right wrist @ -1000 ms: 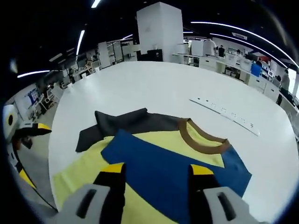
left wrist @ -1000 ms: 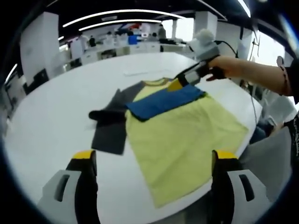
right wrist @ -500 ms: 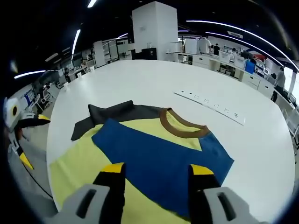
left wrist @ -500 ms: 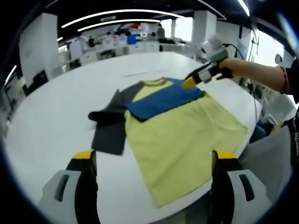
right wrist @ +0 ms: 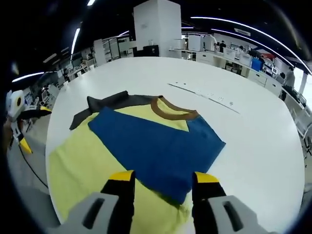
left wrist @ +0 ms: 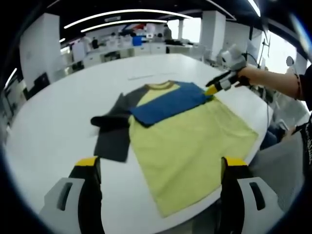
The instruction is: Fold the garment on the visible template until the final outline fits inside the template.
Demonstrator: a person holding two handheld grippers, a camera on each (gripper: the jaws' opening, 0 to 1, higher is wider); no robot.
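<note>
Right gripper hovers just above the blue sleeve, jaws apart and nothing between them, poised at that sleeve's near edge as though sizing up the next fold. From the left gripper view it shows as a yellow-tipped tool in a person's hand at the far right shoulder of the shirt; its jaws are too small there to read. Left gripper hangs back near the table edge, jaws wide and empty, well clear of the cloth, giving a broad look at the whole layout. And the shirt lies flat on the white table, yellow body spread toward the near rim, brown collar pointing away, the blue sleeve already laid across the chest. That looks like one fold in the bank. The dark sleeve is out to the side, rumpled and hanging past the body, so I'd judge that one's next. A template is hard to pick out under the cloth; I can't say where its border runs. Beyond the collar a pale strip lies on the table, well apart from the shirt, no obstacle. Nothing else crowds the surface, though the hem sits close to the table's edge, so a careless tug could drag it over.
</note>
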